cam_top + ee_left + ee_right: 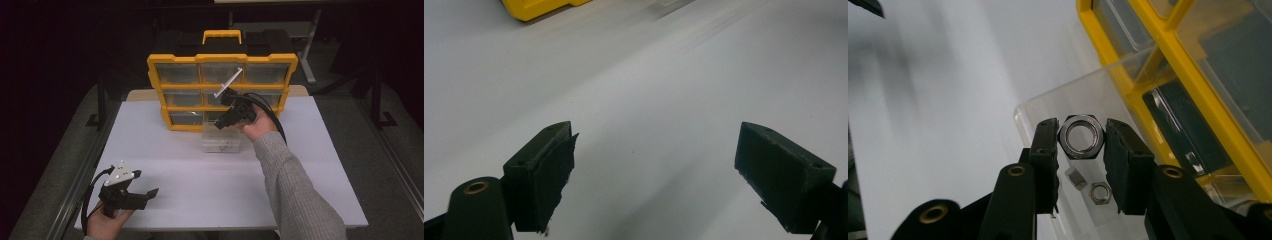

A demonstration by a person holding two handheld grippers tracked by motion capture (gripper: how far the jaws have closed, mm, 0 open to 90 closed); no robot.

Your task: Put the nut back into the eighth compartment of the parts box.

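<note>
Altogether two grippers are at work over the white table [165,165]. One yellow organizer [176,61] stands upright at the far side of the table; its front shows three rows of three clear drawers, and the middle slot of the bottom row stands open. One clear drawer [220,142] lies flat on the table just in front of that slot.

Counting the hardware in the right gripper view, three pieces show: one large steel hex nut [1081,137], and below it in the clear drawer two loose pieces, a smaller hex nut [1100,193] and a small grey piece [1076,178] too blurred to name for sure.

Now the jaws. The right gripper [1081,140] has its two black jaws drawn in close, one pad pressed to each side of the large nut, so the nut is clamped between them with its bore facing the camera. It hangs above the clear drawer, clear of the two pieces on the drawer's floor. In the high view this right gripper [219,125] points down at the drawer, just in front of the organizer's lower row, with a hand [260,126] and a grey sleeve behind it.

The left gripper [654,165] has its jaws spread wide apart, with bare table between them and nothing touched. In the high view it sits at the near left corner of the table [150,192], well apart from the drawer and the organizer.
</note>
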